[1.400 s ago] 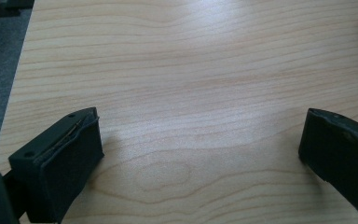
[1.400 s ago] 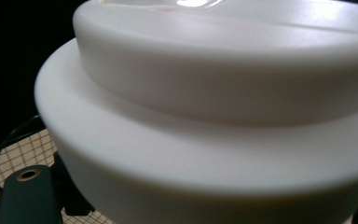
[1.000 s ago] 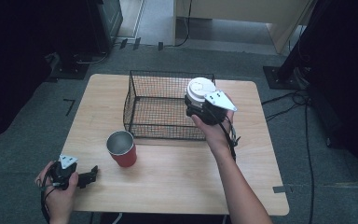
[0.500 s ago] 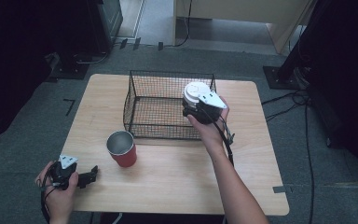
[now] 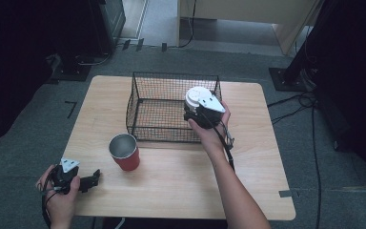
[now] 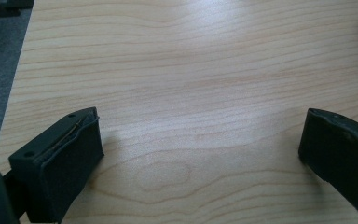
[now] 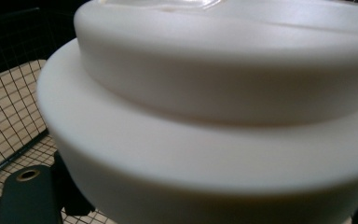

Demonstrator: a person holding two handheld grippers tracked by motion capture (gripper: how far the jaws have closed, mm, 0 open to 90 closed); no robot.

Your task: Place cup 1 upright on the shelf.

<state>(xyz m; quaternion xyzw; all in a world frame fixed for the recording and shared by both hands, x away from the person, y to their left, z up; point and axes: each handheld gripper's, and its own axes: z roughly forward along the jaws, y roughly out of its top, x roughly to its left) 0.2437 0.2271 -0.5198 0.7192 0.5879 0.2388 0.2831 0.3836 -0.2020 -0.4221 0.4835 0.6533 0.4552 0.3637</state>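
My right gripper (image 5: 196, 109) is shut on a white round stepped lid (image 5: 198, 96), held over the right side of a black wire basket (image 5: 171, 76). In the right gripper view the lid (image 7: 214, 116) is very close, with basket mesh (image 7: 9, 116) behind it at the left. A red cup (image 5: 124, 151) with a metal inside stands in front of the basket. My left gripper (image 5: 93, 179) rests low at the table's front left corner. In the left gripper view that gripper (image 6: 200, 149) is open over bare wood with nothing between its jaws.
The wooden table (image 5: 248, 157) has bare room to the right of the basket and along the front. Dark stands and cables (image 5: 310, 100) lie on the grey floor around it. A cable trails from the right gripper down along the forearm.
The right hand has sunk a little and shifted left with the white lid, closer to the basket. The left hand has stayed put.
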